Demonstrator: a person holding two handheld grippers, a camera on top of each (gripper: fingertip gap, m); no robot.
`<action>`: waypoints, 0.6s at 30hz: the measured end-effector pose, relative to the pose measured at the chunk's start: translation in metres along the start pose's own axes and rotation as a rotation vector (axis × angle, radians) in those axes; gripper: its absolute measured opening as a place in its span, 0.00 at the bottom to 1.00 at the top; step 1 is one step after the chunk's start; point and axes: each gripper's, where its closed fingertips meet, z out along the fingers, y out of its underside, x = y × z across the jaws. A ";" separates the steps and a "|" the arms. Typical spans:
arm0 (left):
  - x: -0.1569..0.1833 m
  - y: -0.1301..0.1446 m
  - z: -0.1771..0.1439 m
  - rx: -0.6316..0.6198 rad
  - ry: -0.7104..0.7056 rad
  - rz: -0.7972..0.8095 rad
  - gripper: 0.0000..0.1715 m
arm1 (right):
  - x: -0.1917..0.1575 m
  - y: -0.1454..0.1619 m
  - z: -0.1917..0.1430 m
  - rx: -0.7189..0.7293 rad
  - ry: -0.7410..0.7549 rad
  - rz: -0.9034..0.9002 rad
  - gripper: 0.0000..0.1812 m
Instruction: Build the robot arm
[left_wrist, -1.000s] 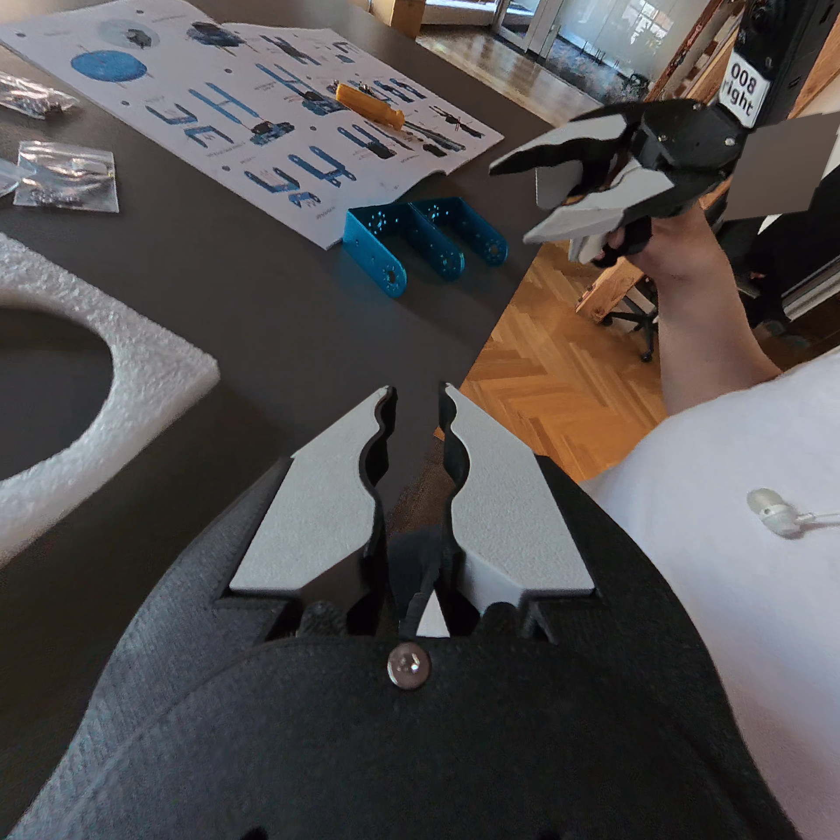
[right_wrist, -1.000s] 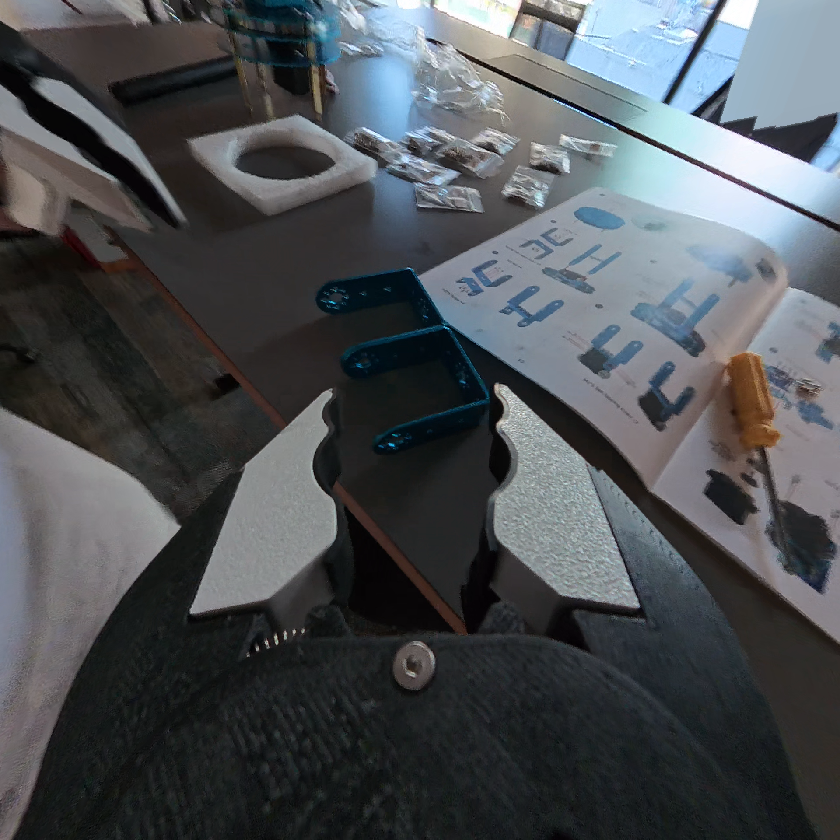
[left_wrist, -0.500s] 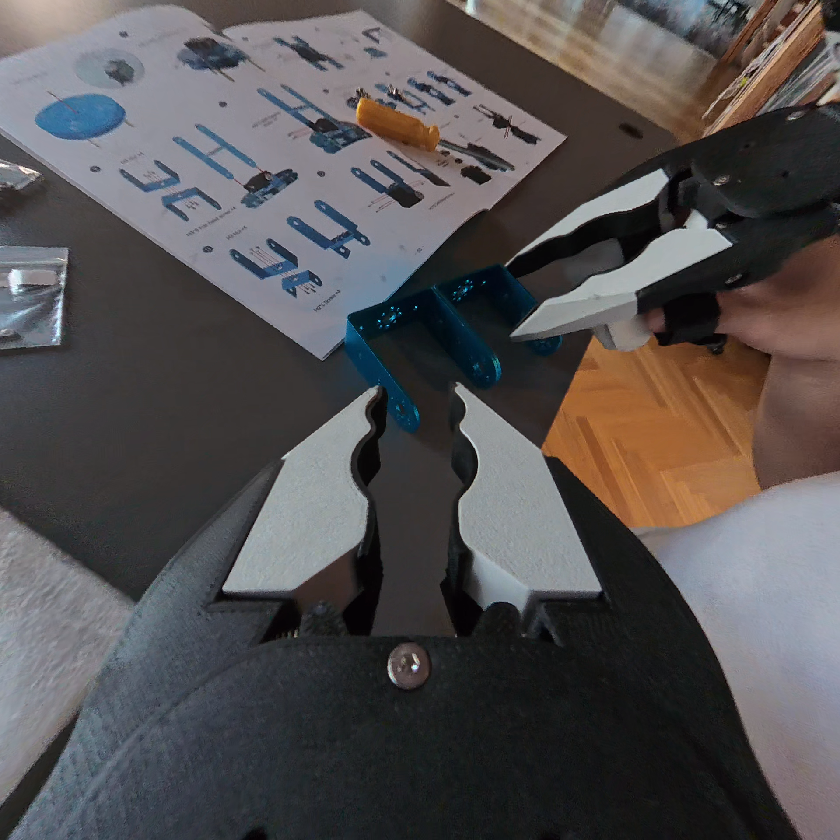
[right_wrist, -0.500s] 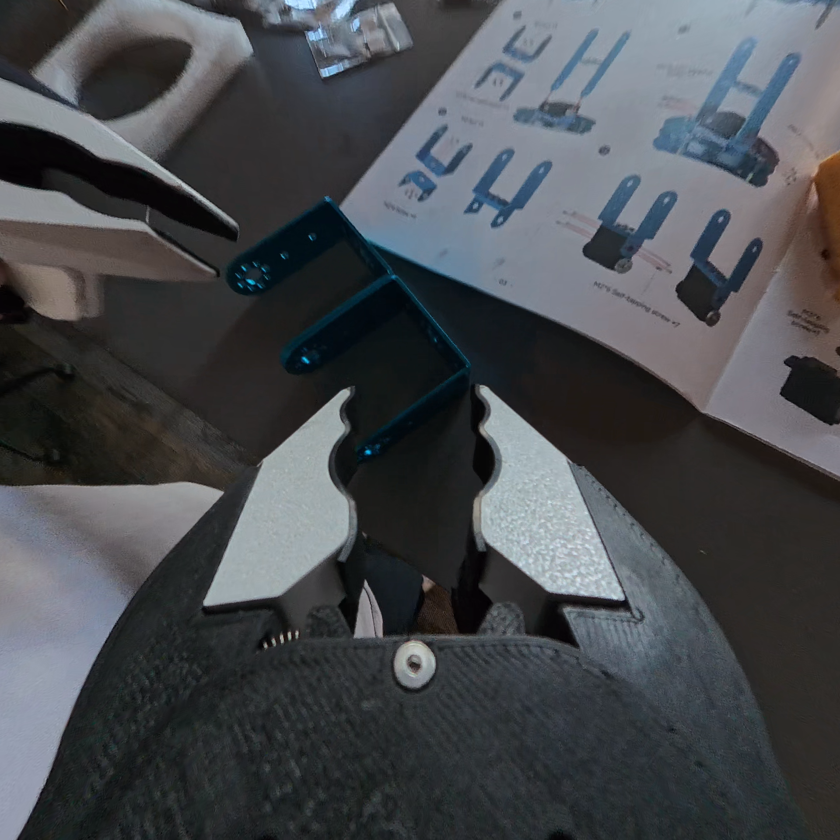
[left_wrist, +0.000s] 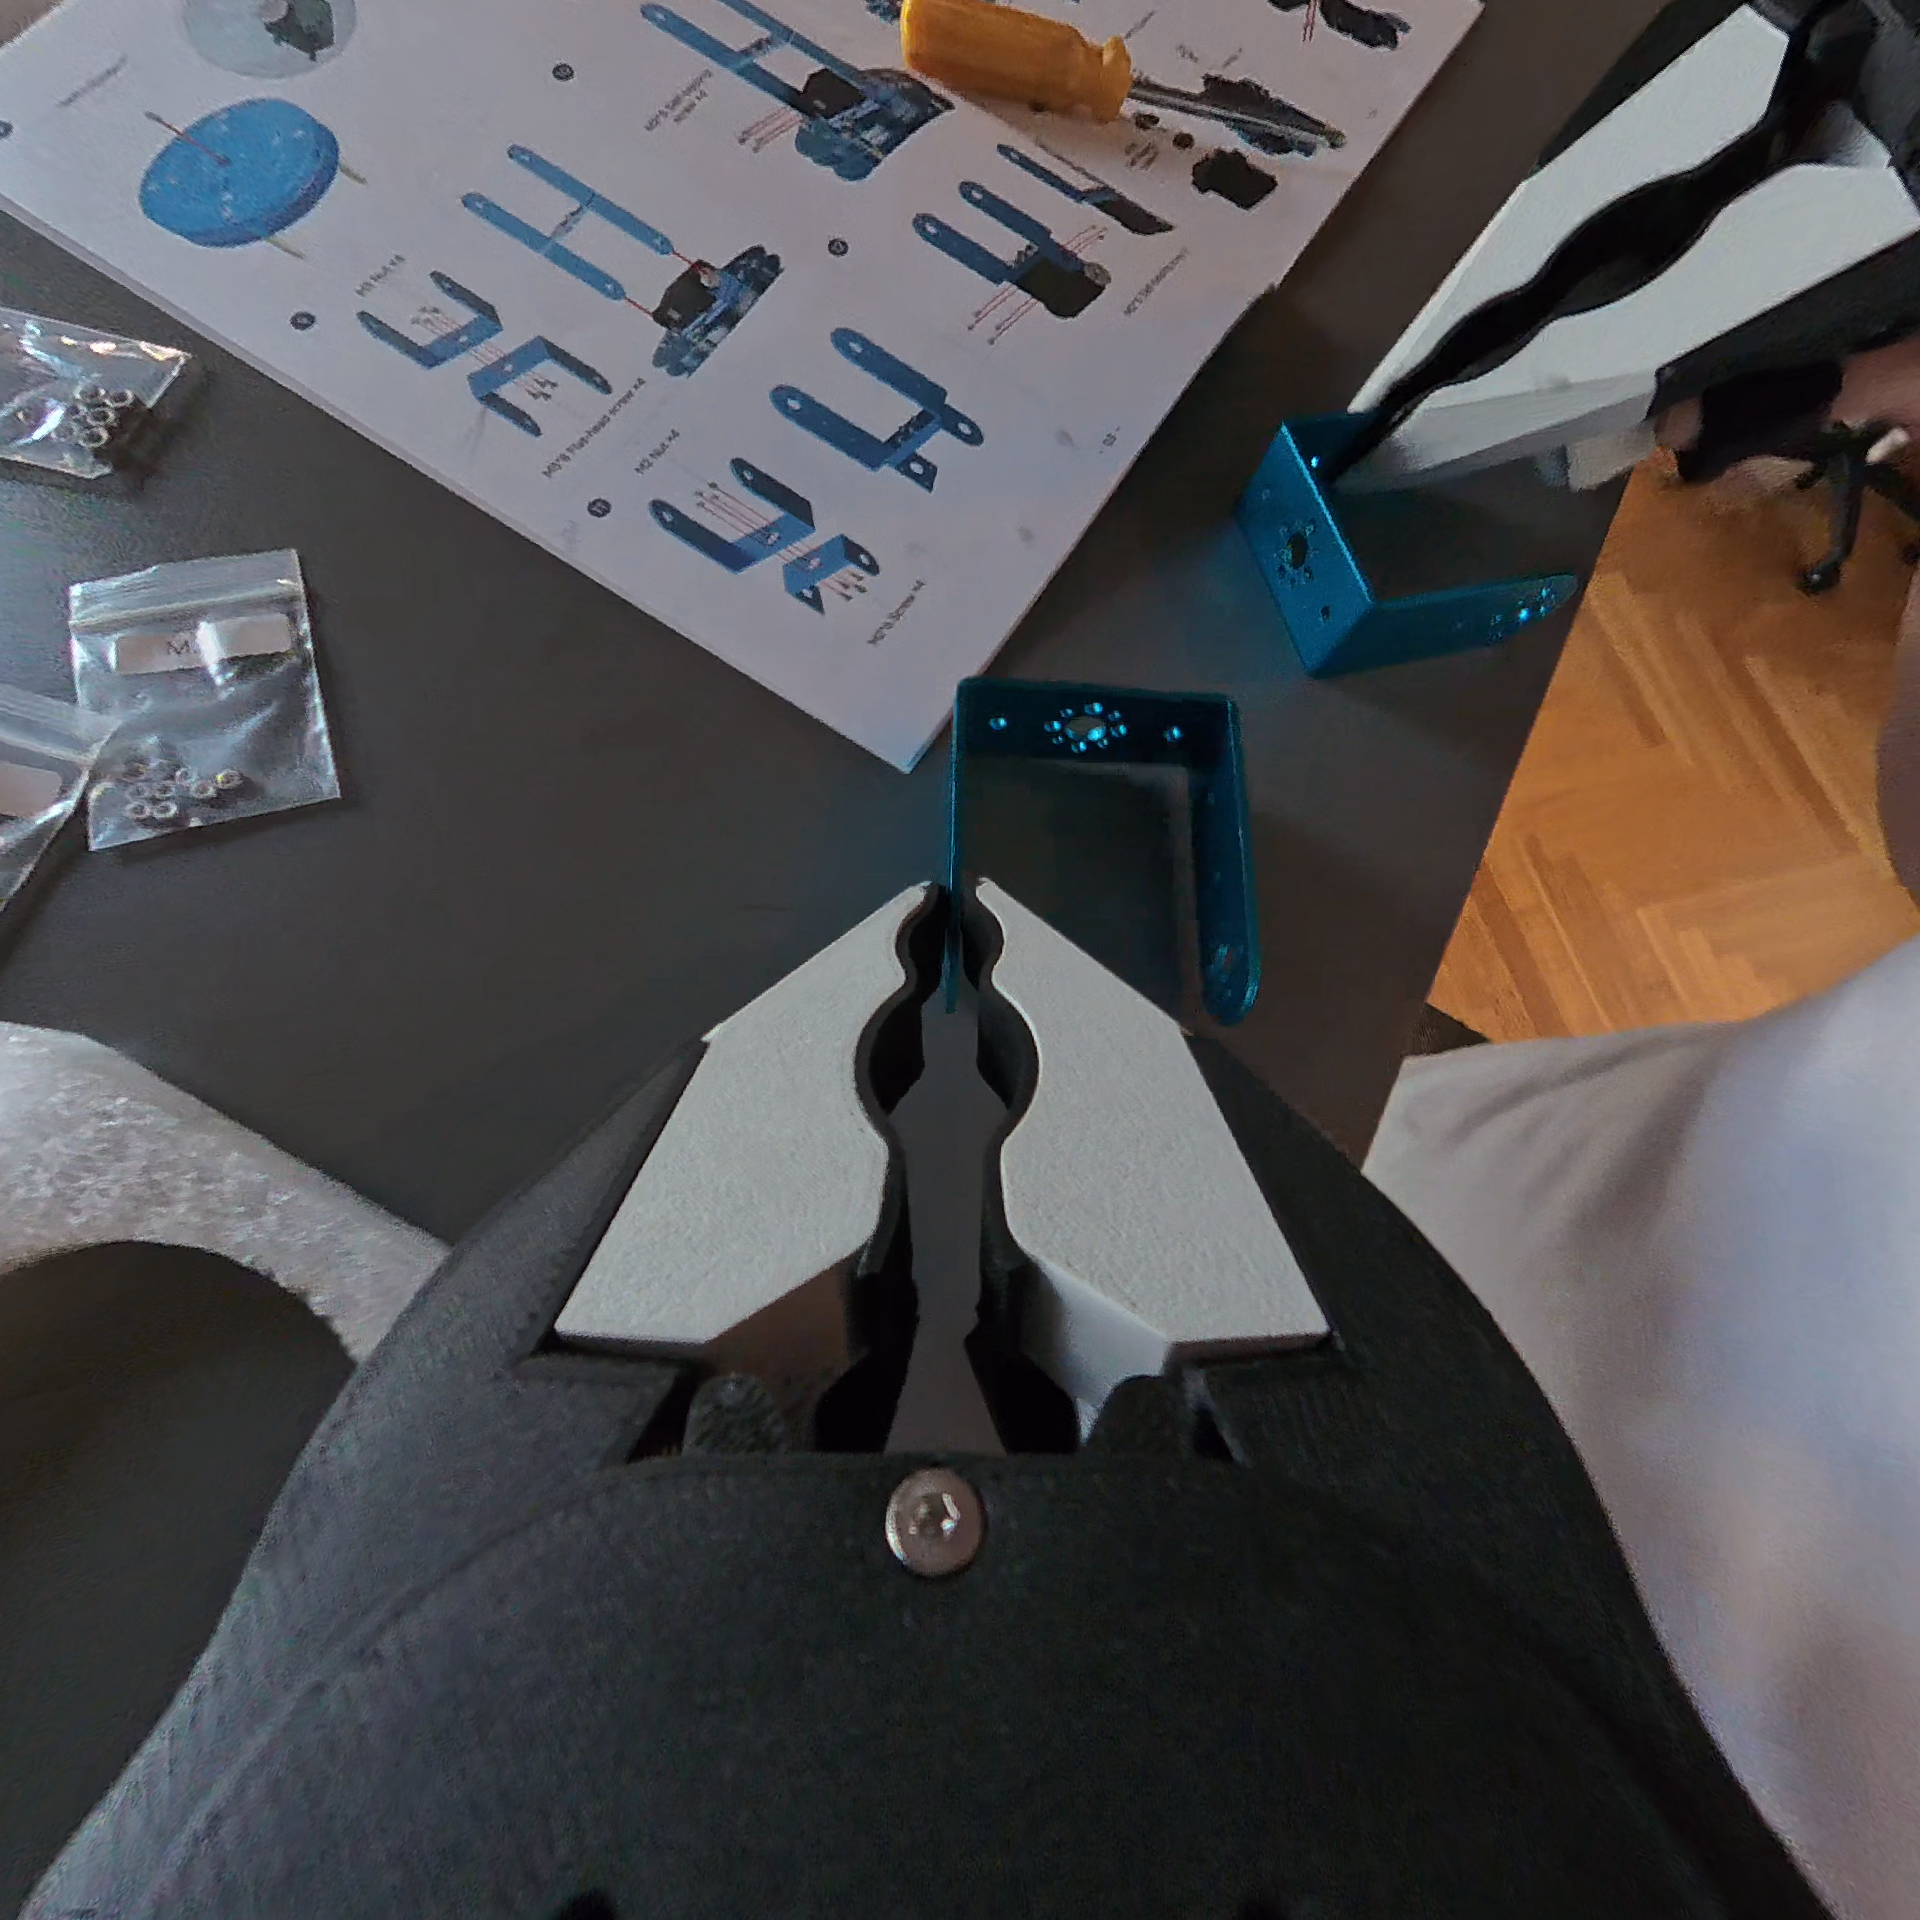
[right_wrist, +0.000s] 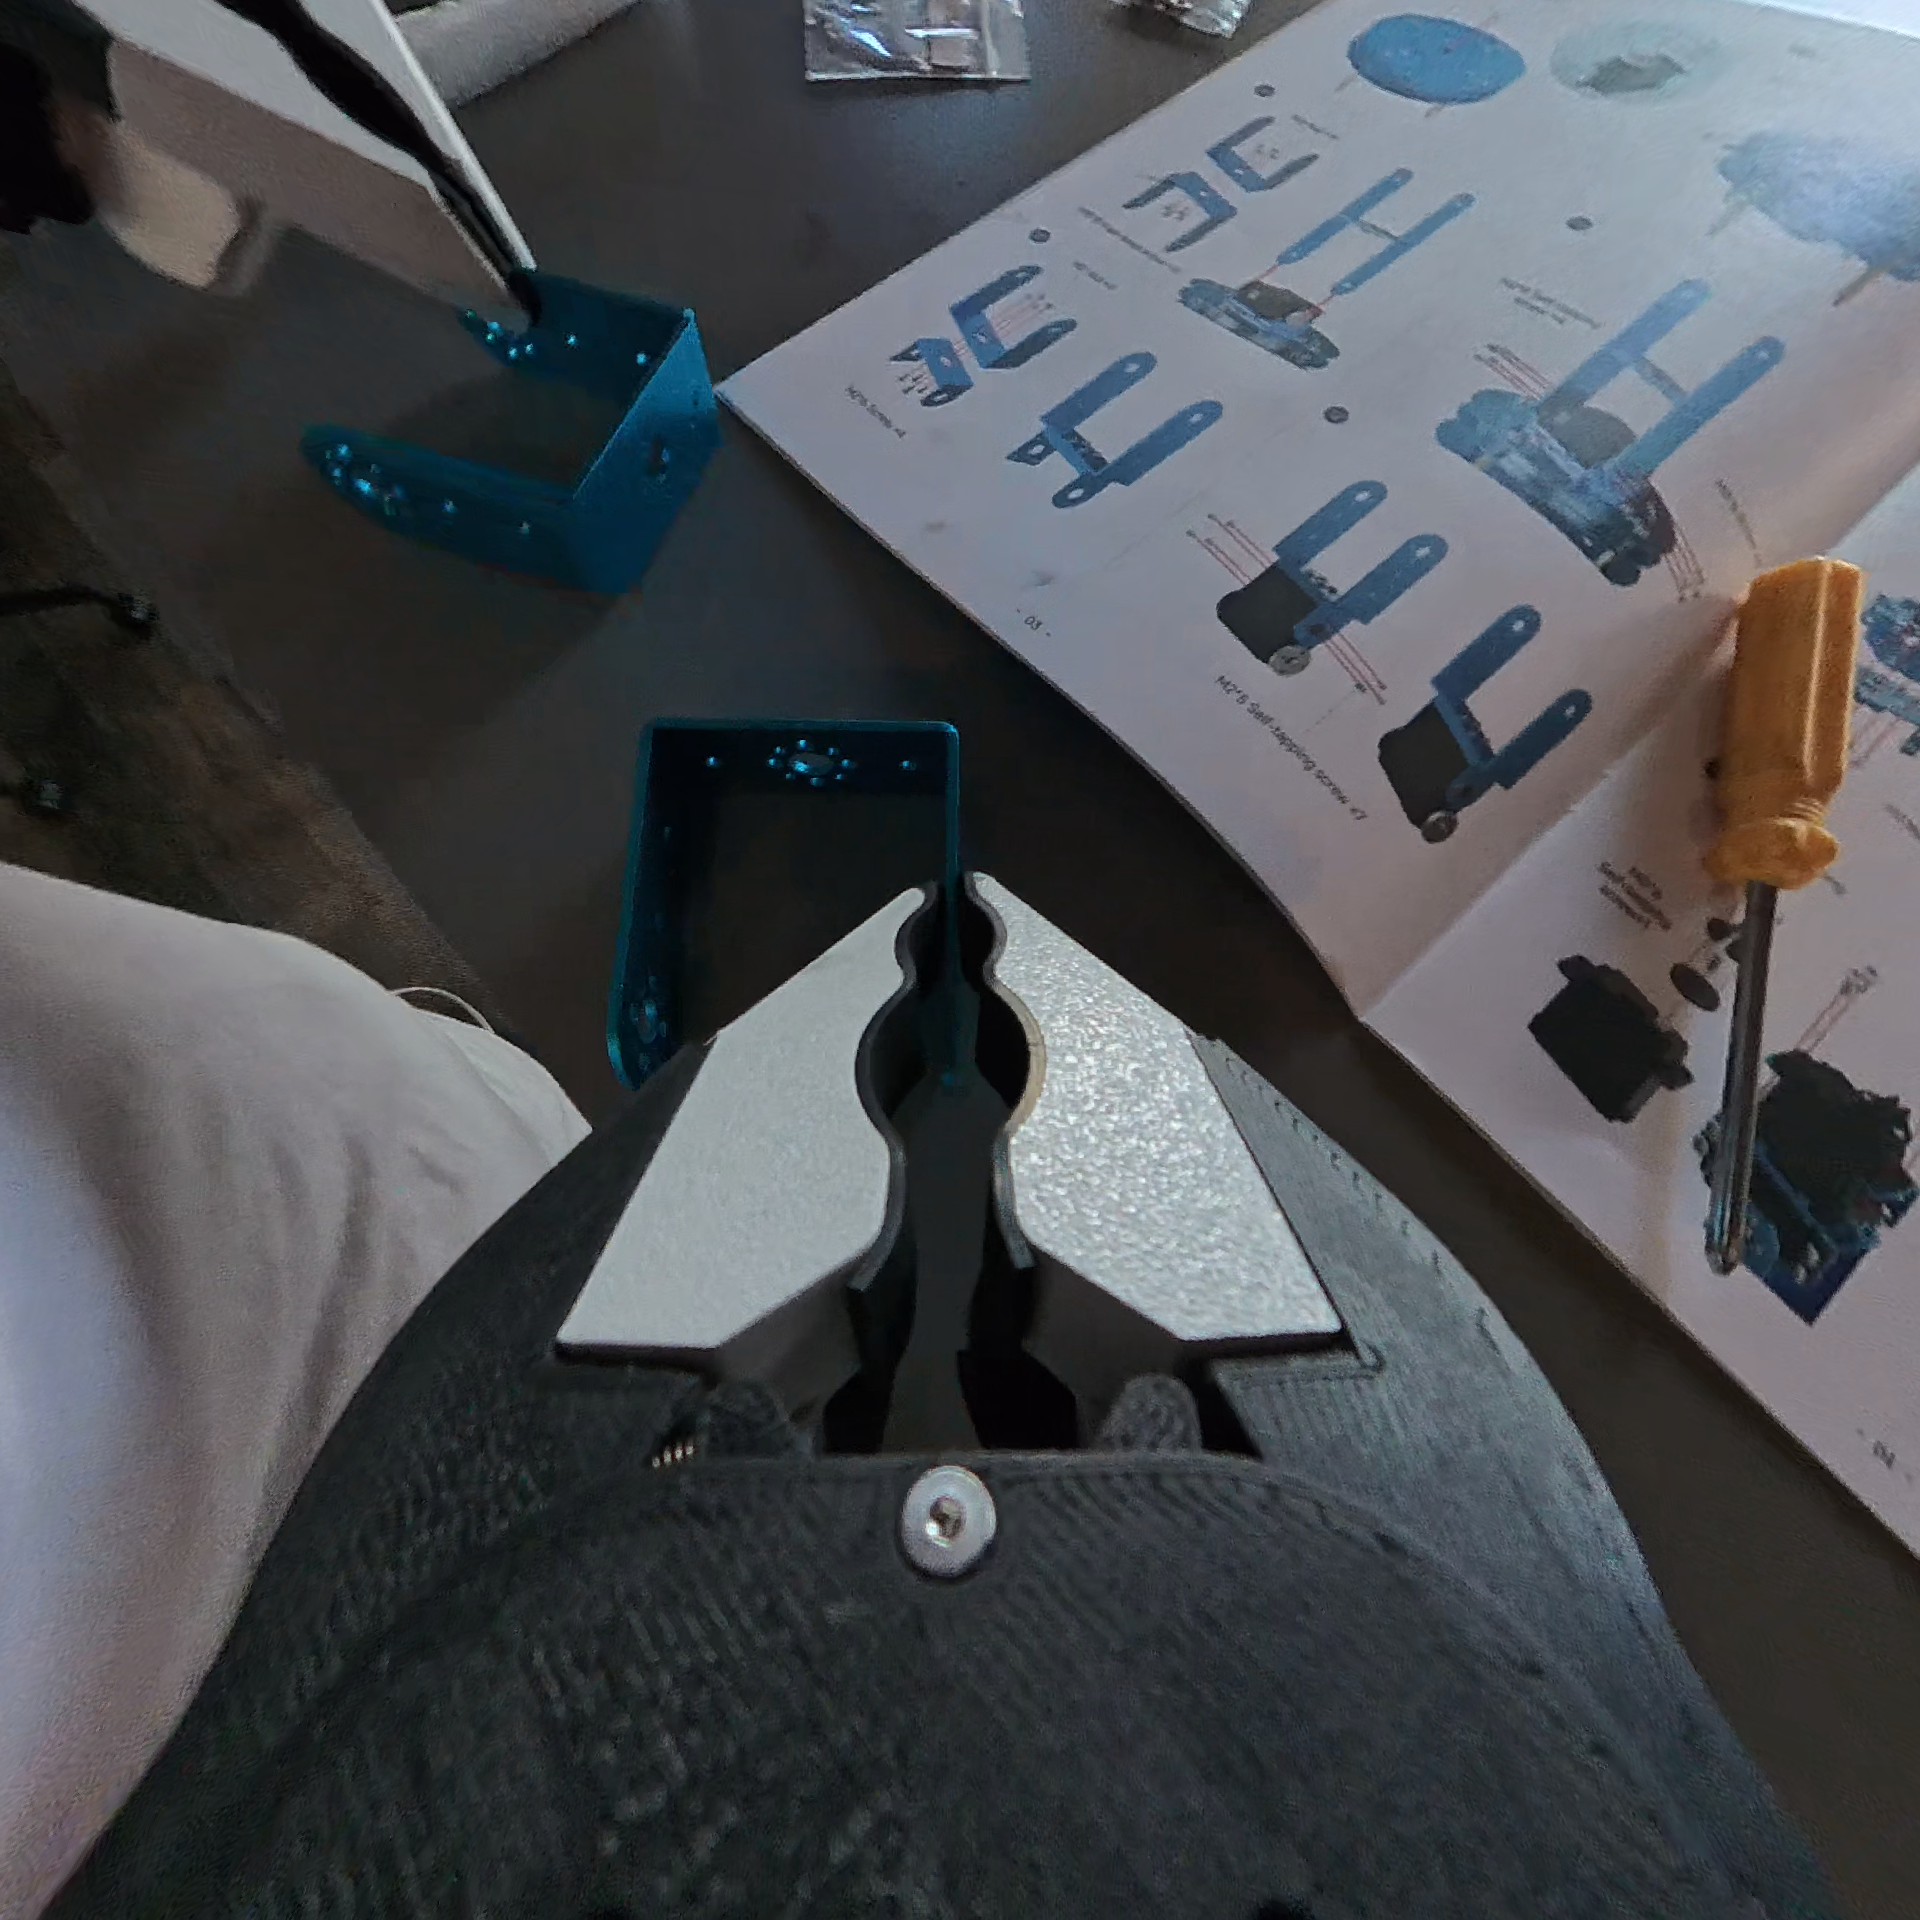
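Two blue metal U-brackets sit on the dark table near its edge. In the left wrist view my left gripper (left_wrist: 953, 894) is shut on the left arm of one bracket (left_wrist: 1091, 732). Farther right, the right gripper (left_wrist: 1361, 431) grips the second bracket (left_wrist: 1314, 566). In the right wrist view my right gripper (right_wrist: 951, 888) is shut on the right arm of that second bracket (right_wrist: 800, 767). The left gripper (right_wrist: 520, 286) pinches the first bracket (right_wrist: 623, 488) at upper left. Whether the brackets are lifted off the table I cannot tell.
An open instruction sheet (left_wrist: 727, 260) lies behind the brackets with a yellow-handled screwdriver (right_wrist: 1787, 707) on it. Small clear bags of hardware (left_wrist: 208, 707) lie at left. A white foam ring (left_wrist: 125, 1164) is near left. The table edge and wood floor (left_wrist: 1662, 779) are at right.
Both grippers came down from above the table and shut, each on one arm of a bracket. The two brackets, side by side before, now stand apart.
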 end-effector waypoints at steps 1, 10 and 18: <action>-0.003 0.000 -0.001 -0.010 0.007 0.009 0.00 | 0.001 0.000 0.000 0.007 -0.011 -0.005 0.01; 0.000 -0.013 -0.002 0.025 0.065 0.031 0.00 | 0.018 0.007 -0.024 0.117 -0.054 0.001 0.00; 0.023 -0.042 0.005 0.100 0.205 -0.062 0.00 | 0.043 0.018 -0.050 0.193 -0.073 0.052 0.00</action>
